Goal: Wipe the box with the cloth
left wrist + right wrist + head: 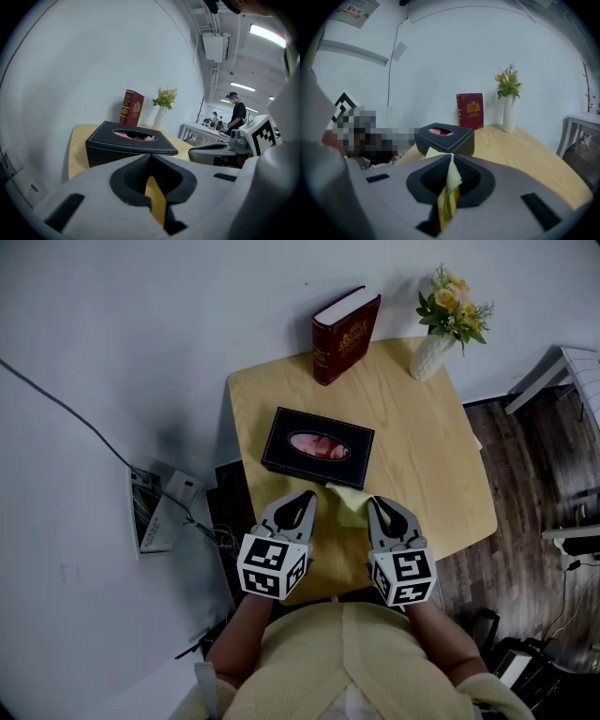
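Note:
A black tissue box (317, 446) (126, 140) (445, 138) with an oval opening that shows pink tissue lies on the round-cornered wooden table (422, 446). Just in front of it is a yellow cloth (349, 502) (452, 178), pinched between the jaws of my right gripper (377, 505) (451, 157). My left gripper (300, 498) (150, 157) is beside it on the left, shut with nothing in it; only the tabletop shows through its gap. Both grippers point at the box from the near side, a short way off it.
A dark red book (345, 334) stands at the table's far edge, and a white vase of flowers (441, 334) stands at the far right corner. Cables and a power strip (155, 512) lie on the floor to the left. People (236, 112) stand far off.

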Available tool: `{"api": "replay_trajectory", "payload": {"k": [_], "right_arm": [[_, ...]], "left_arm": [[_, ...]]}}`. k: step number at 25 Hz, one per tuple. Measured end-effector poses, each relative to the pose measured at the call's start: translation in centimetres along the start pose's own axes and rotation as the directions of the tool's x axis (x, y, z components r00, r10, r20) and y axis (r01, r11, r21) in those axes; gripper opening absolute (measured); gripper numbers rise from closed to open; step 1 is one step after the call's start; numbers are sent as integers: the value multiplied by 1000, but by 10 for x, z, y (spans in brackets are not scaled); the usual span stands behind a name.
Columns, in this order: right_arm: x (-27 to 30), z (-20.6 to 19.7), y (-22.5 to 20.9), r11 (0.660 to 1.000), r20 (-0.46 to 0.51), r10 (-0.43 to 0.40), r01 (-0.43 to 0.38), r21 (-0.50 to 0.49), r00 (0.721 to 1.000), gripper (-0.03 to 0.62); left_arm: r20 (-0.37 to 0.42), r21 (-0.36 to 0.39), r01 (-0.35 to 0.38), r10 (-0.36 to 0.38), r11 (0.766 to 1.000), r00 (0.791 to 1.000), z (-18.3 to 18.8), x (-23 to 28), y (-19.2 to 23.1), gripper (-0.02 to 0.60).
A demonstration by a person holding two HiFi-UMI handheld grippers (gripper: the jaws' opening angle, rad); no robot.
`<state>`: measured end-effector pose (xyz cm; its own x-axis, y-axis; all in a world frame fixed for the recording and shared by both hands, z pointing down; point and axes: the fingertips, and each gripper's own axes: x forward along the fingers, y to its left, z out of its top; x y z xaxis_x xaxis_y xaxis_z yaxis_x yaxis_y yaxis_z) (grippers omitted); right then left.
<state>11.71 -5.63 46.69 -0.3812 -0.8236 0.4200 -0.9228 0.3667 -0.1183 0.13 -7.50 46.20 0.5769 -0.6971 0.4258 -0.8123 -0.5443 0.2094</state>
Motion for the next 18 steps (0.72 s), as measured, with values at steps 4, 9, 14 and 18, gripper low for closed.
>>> {"api": "replay_trajectory", "payload": {"k": [4,9,14,18], "right_arm": [[-7,-1,-4,1000,-8,6,-6,16,1000,38],[-17,9,-1,997,-10,63,-63,33,998,37],[-31,38,2,991,39,114,-117,70,993,38],[-39,64,2,988,97,124,-132,78,987,38]], "left_arm": [[-6,7,22,-22,1000,1000,0,5,-9,25],[-5,23,43,-43,999,999,3,8,-18,25],[18,33,39,-40,999,999,15,3,-18,25],[59,37,38,-40,999,997,33,-3,-18,25]]}}
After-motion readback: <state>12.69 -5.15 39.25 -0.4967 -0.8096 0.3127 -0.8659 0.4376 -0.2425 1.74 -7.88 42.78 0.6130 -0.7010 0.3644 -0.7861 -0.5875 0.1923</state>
